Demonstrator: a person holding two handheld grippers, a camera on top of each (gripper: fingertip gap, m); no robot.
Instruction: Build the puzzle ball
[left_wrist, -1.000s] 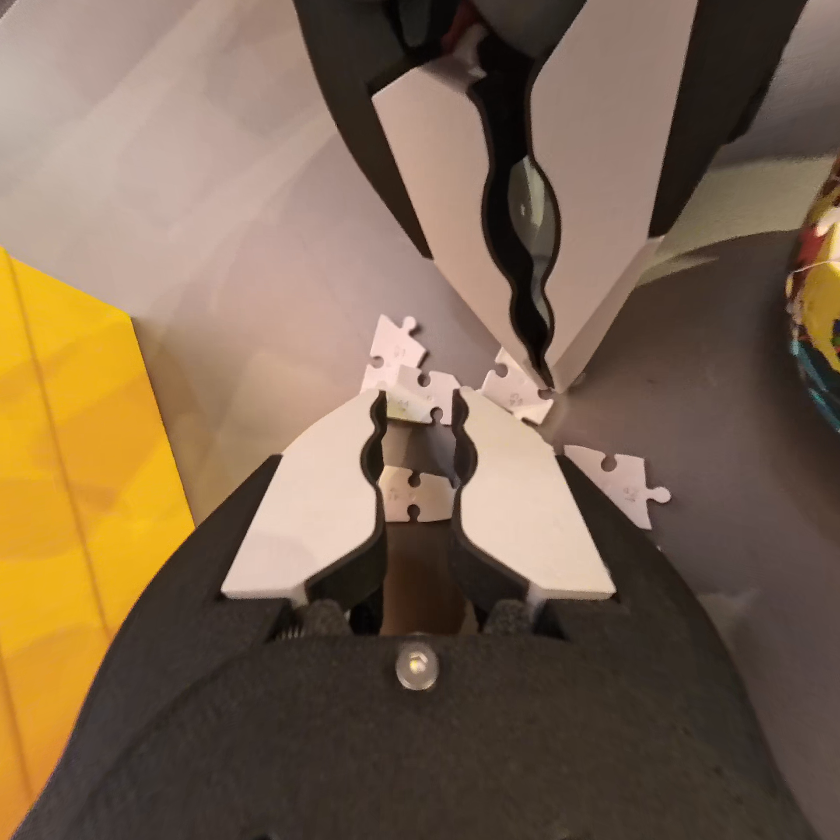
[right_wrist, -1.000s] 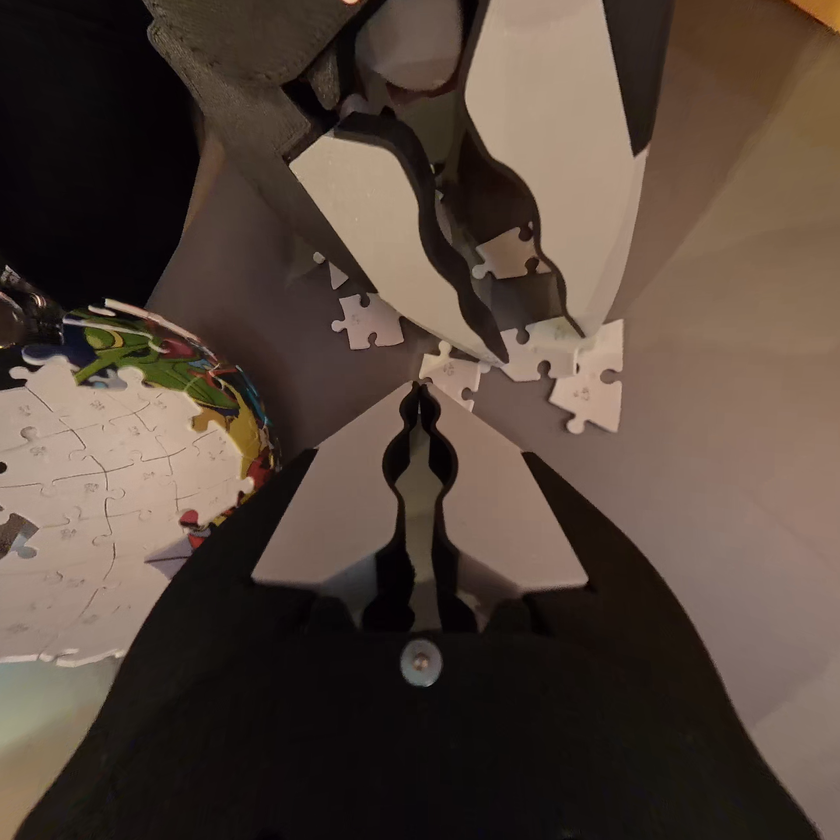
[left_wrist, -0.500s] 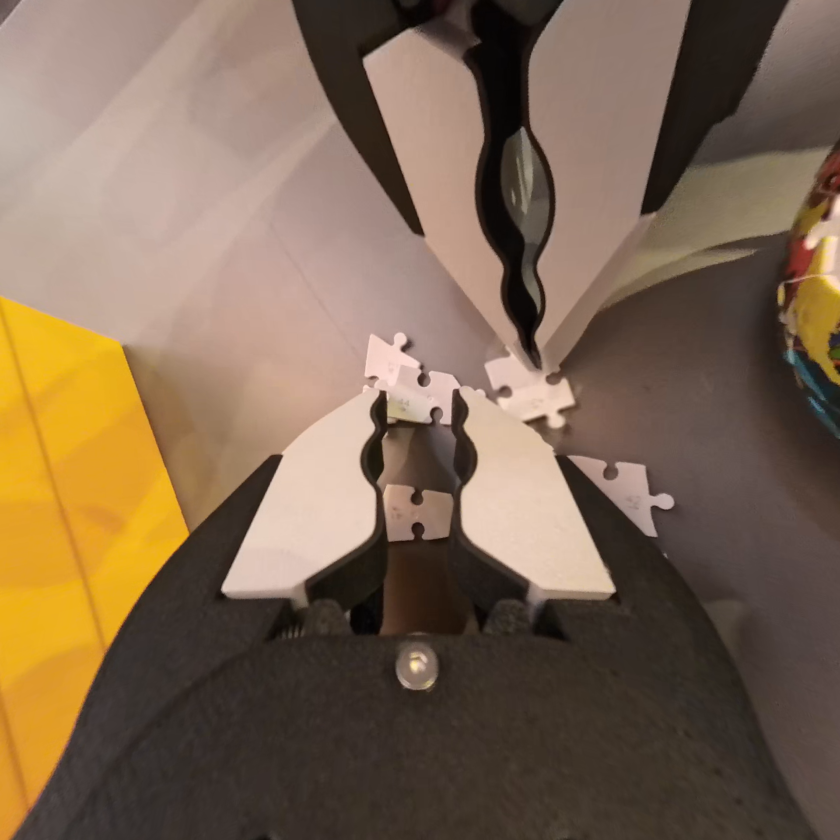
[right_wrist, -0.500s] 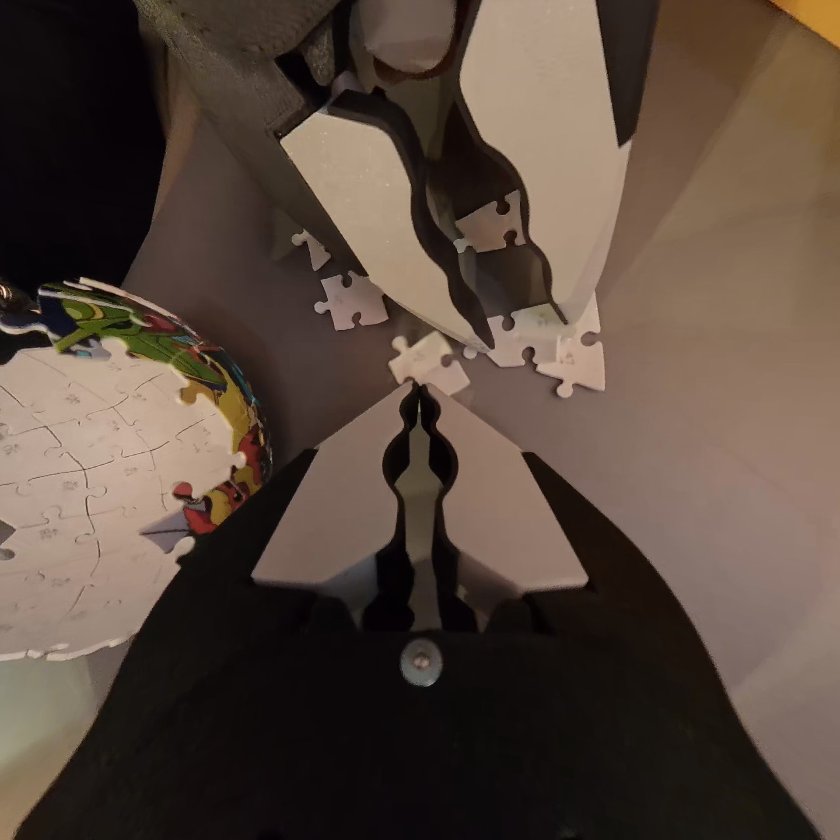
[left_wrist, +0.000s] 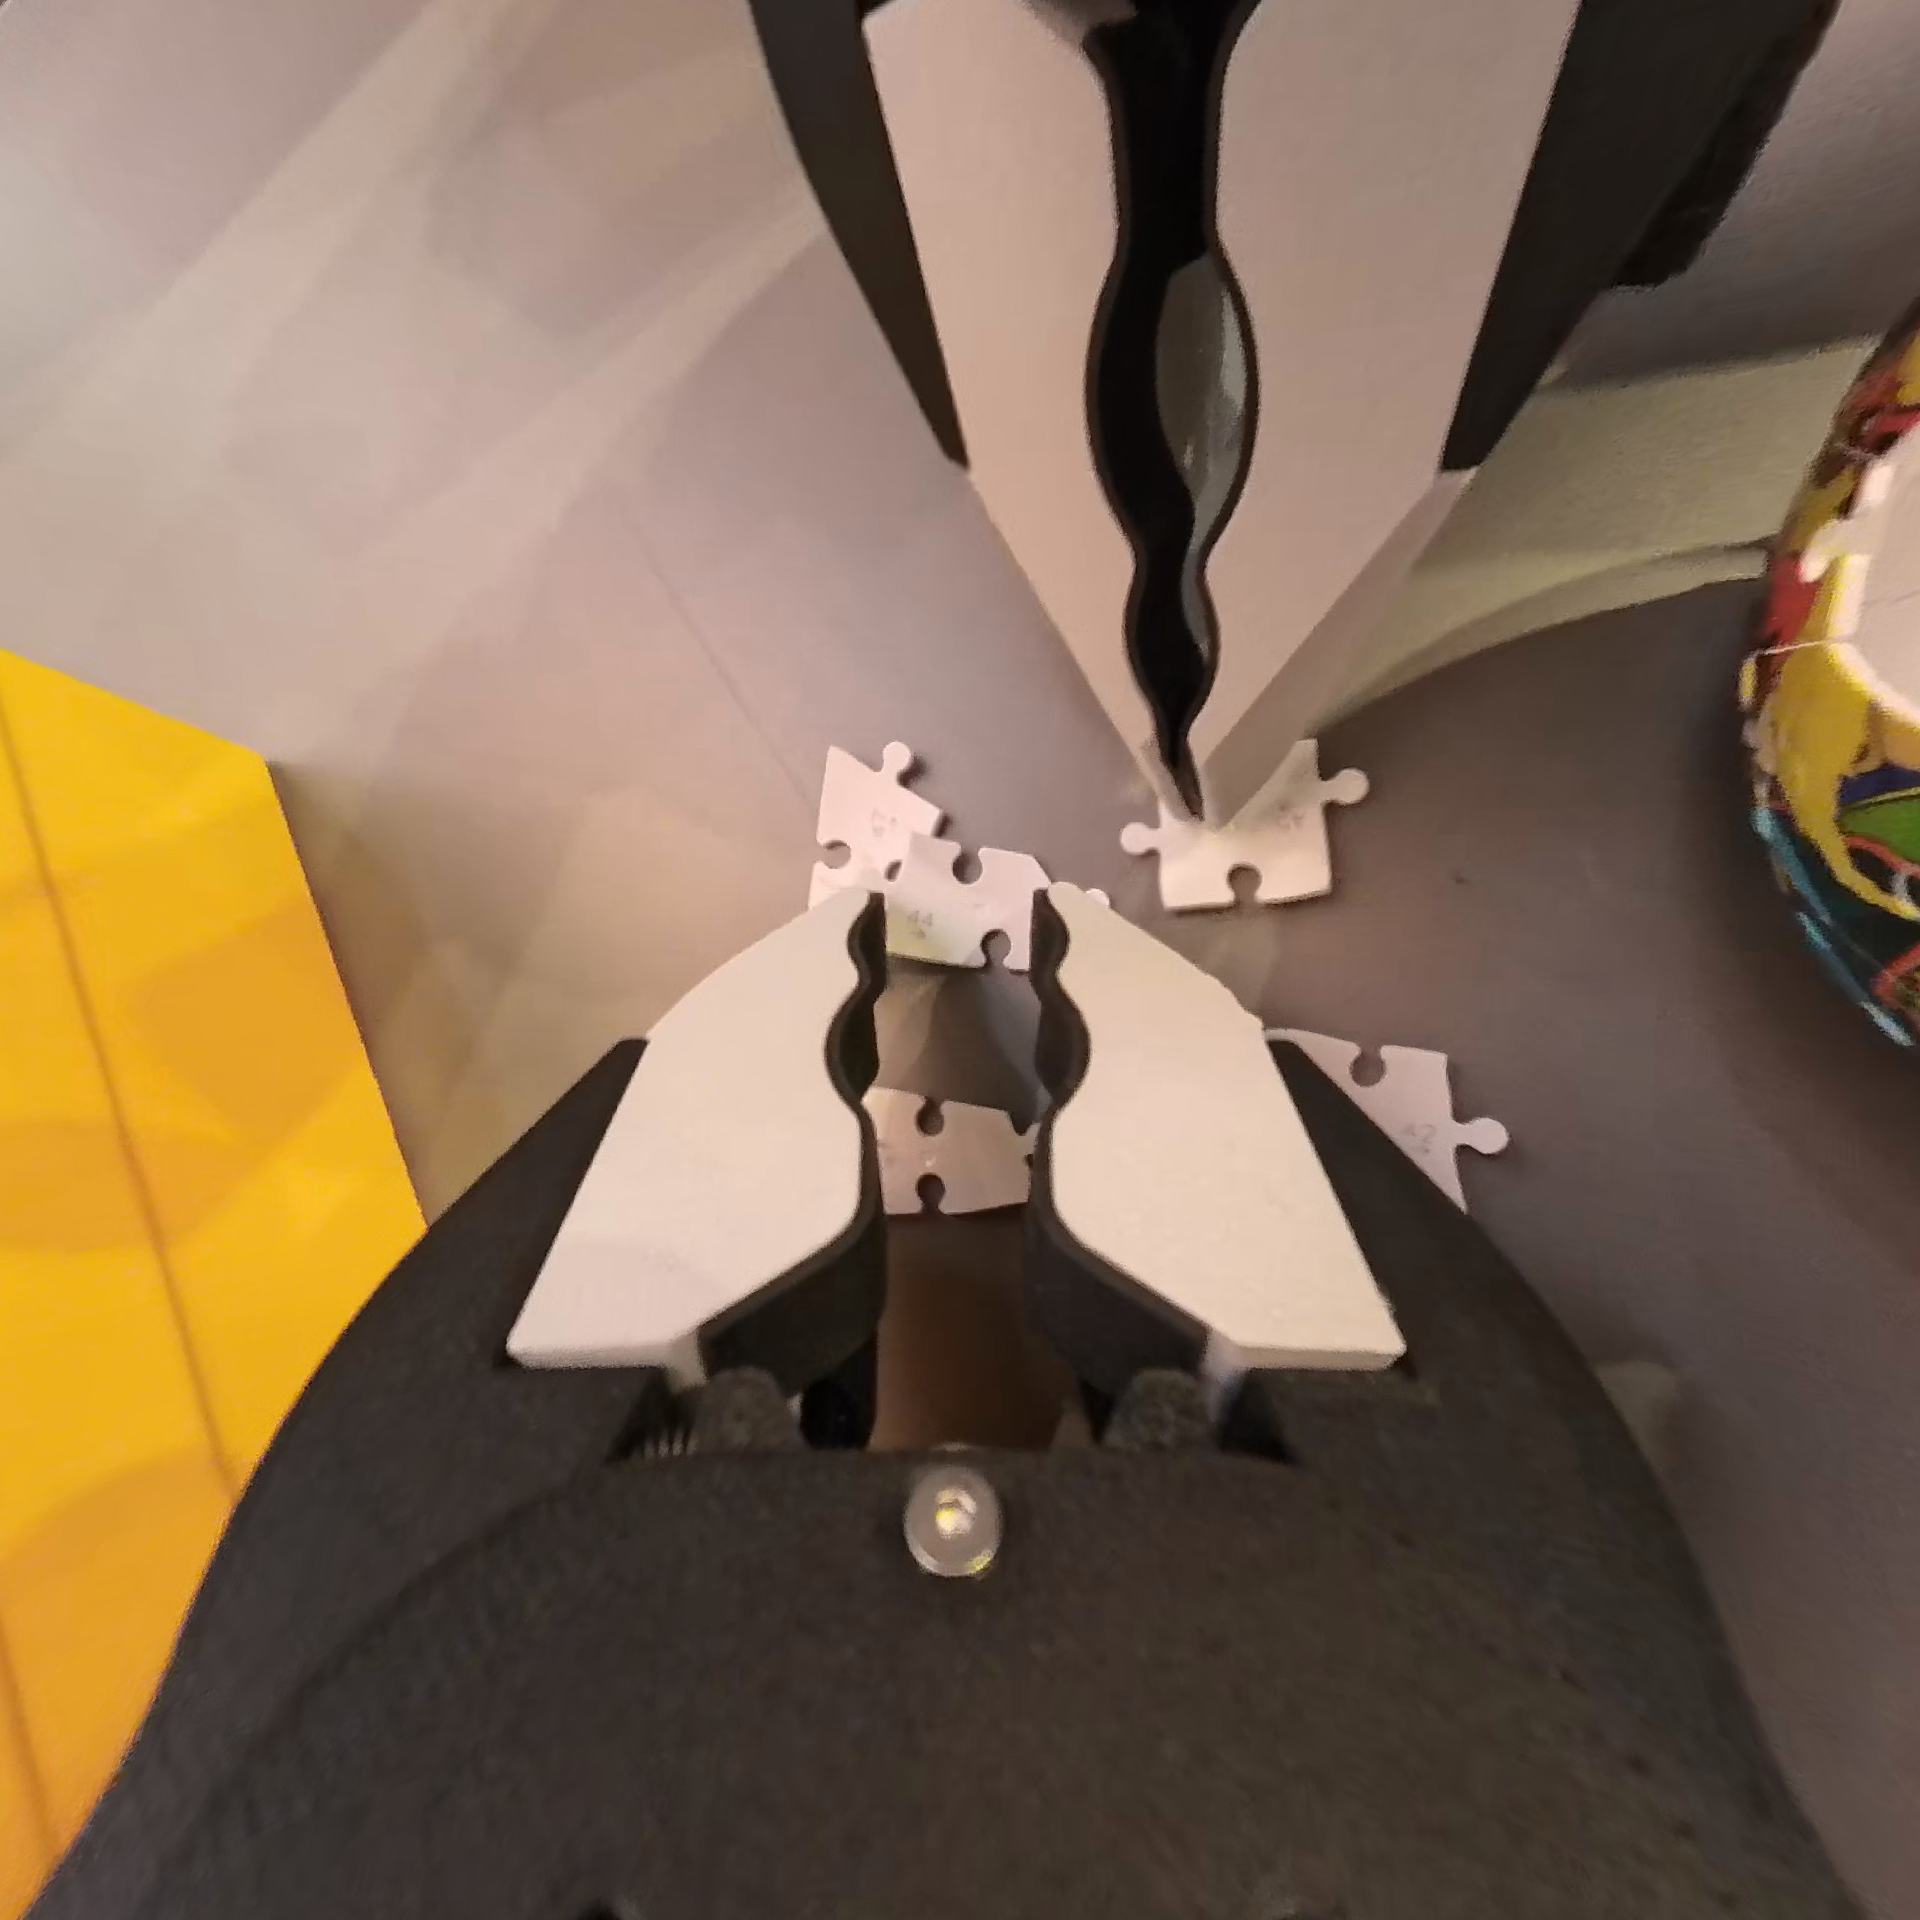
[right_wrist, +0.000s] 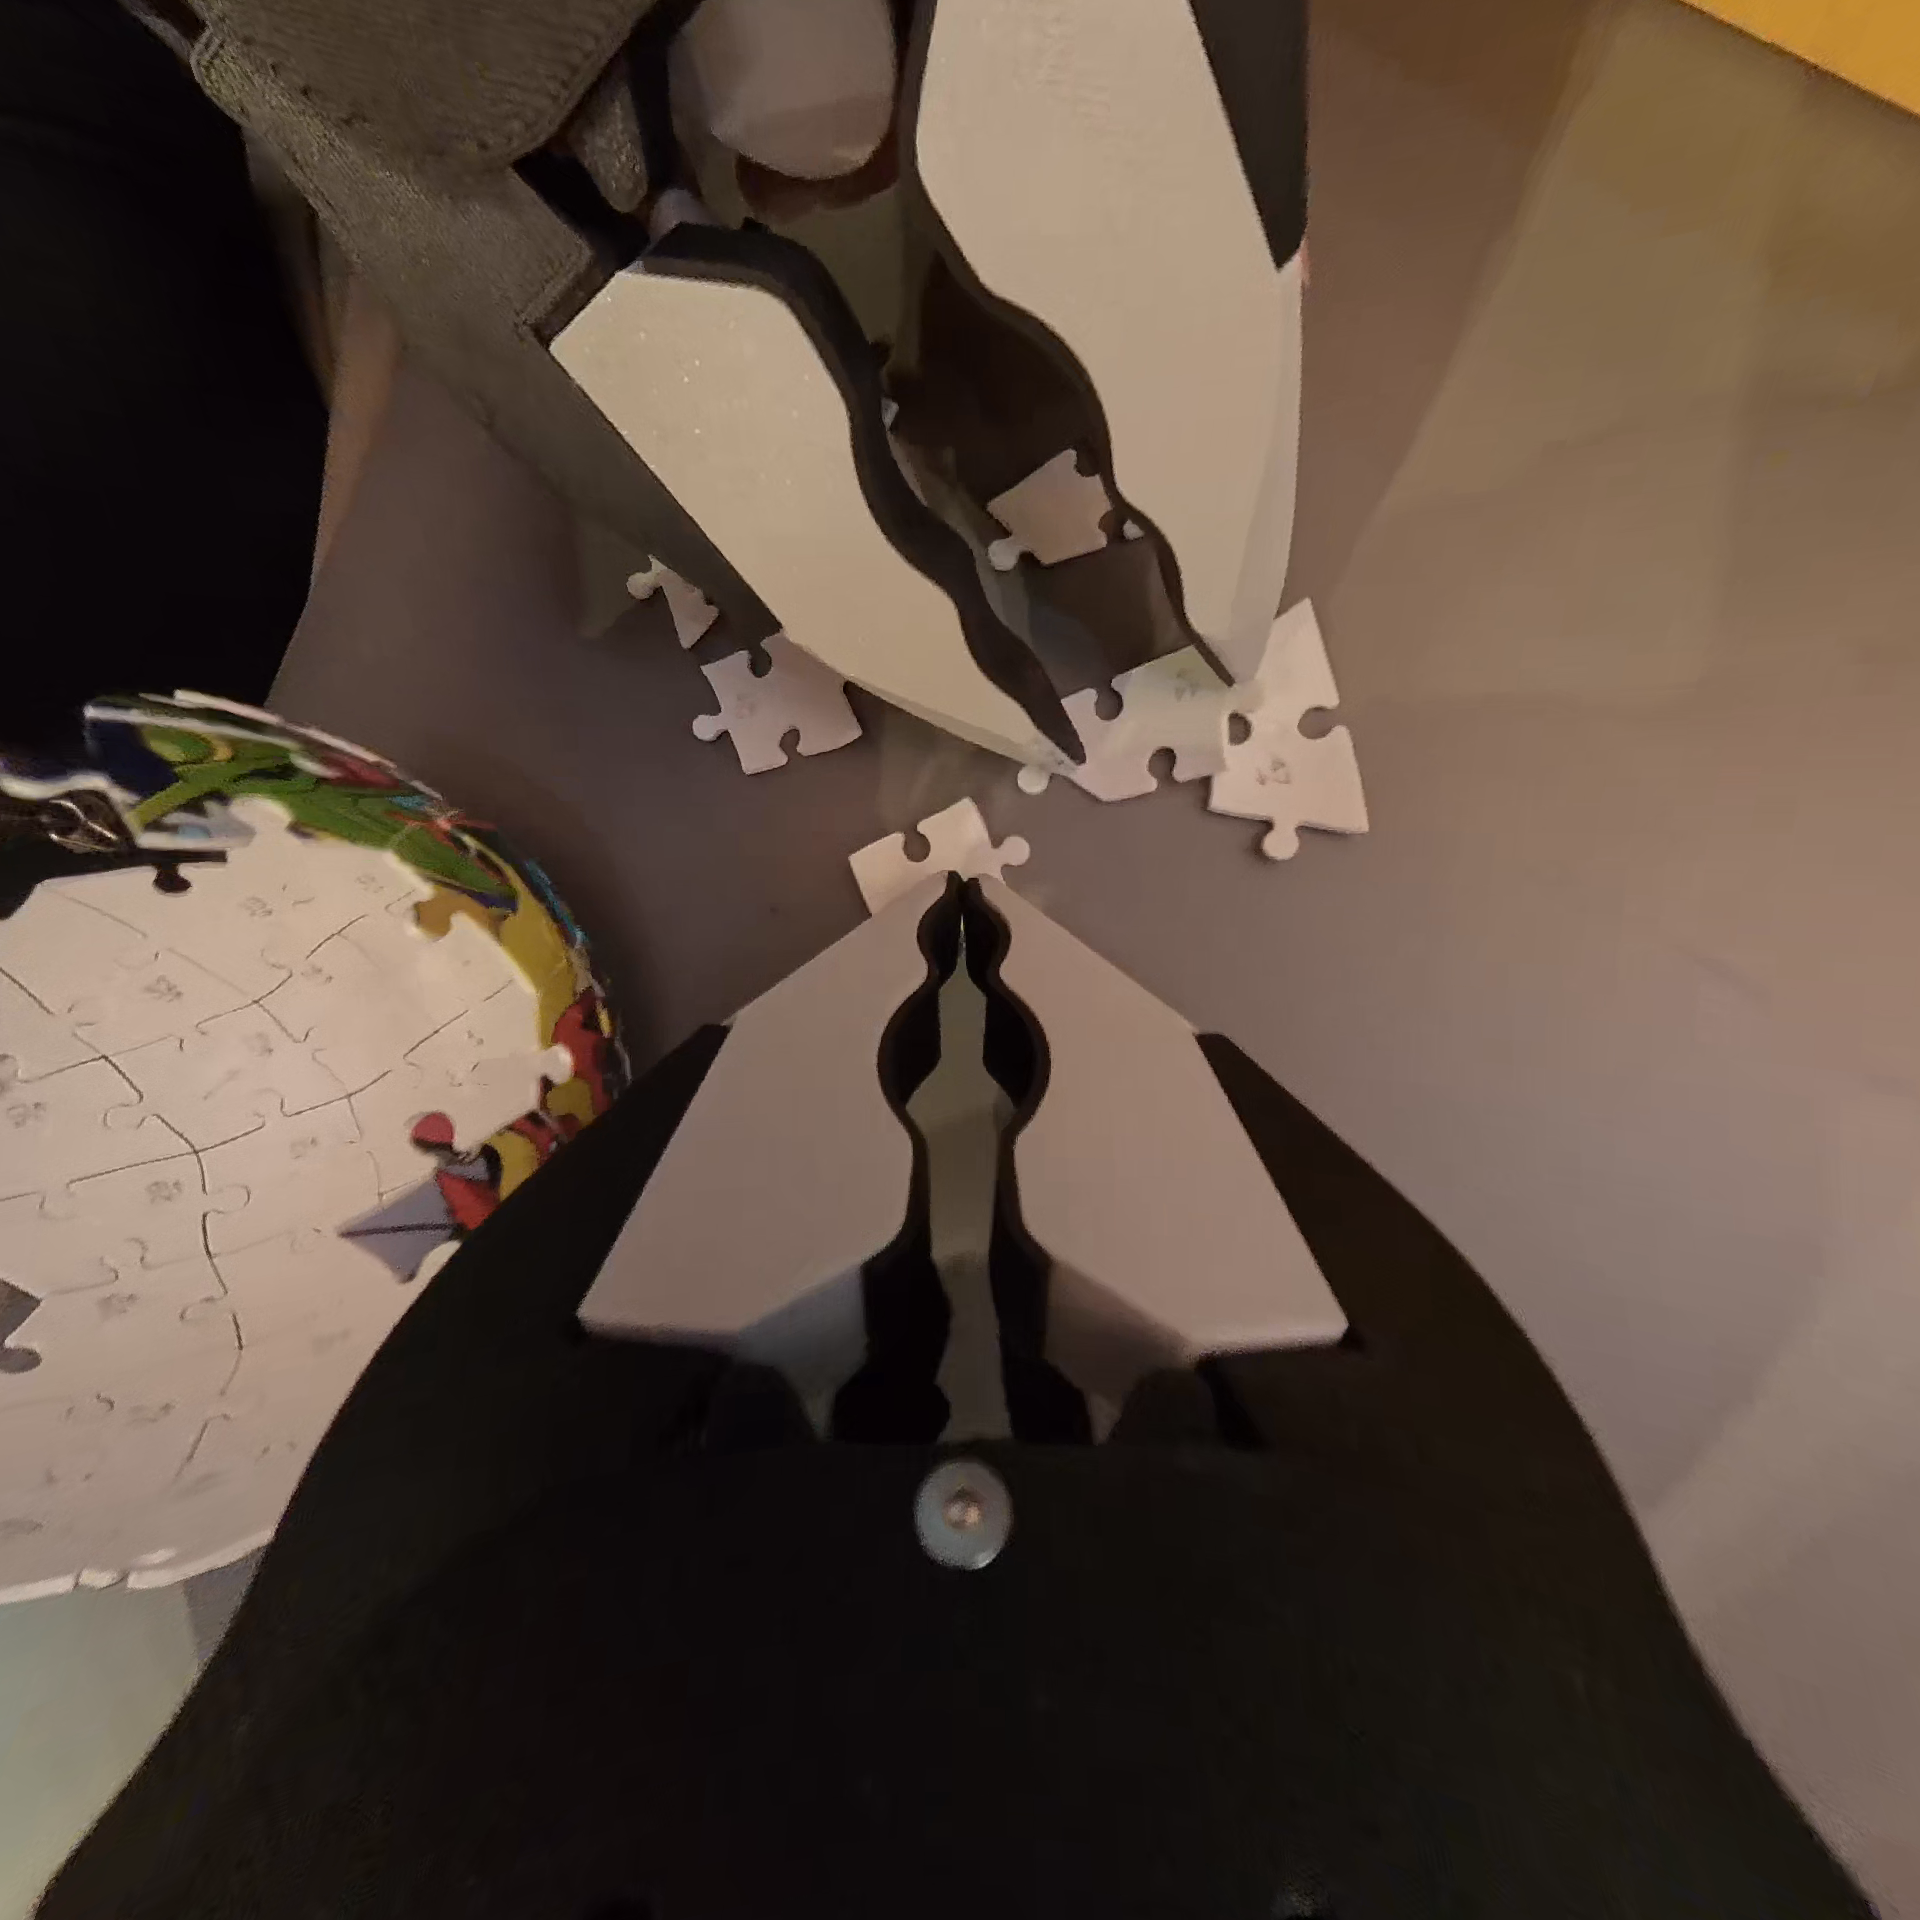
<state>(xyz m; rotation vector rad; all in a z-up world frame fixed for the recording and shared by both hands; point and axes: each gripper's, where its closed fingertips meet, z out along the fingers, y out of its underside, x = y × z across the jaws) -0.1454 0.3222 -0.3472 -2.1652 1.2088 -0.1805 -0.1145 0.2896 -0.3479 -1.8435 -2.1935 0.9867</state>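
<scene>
Several white, face-down puzzle pieces lie on the grey table. My left gripper (left_wrist: 956, 904) is open, its tips on either side of one piece (left_wrist: 961, 914) that overlaps another (left_wrist: 868, 805). A third piece (left_wrist: 951, 1153) lies between its fingers. My right gripper (right_wrist: 961, 883) is shut, and its tips rest on top of a loose piece (left_wrist: 1236, 862) without gripping it. That piece (right_wrist: 935, 847) shows just past the tips in the right wrist view. The part-built puzzle ball (right_wrist: 260, 1091), colourful outside and white inside, sits to the right gripper's left. It also shows at the right edge (left_wrist: 1849, 727).
A yellow flat object (left_wrist: 156, 1039) lies at the left of the left wrist view. More loose pieces lie near the ball (right_wrist: 779, 707) and under the left gripper's right side (left_wrist: 1392, 1122). A hand (right_wrist: 416, 156) holds the left gripper (right_wrist: 1143, 717). It is some 15 cm from my right tips to the part-built puzzle ball (right_wrist: 260, 1091).
The right gripper, still shut, has slid the piece under its tips sideways away from the cluster, and the piece has turned. The left gripper has stayed open over its piece.
</scene>
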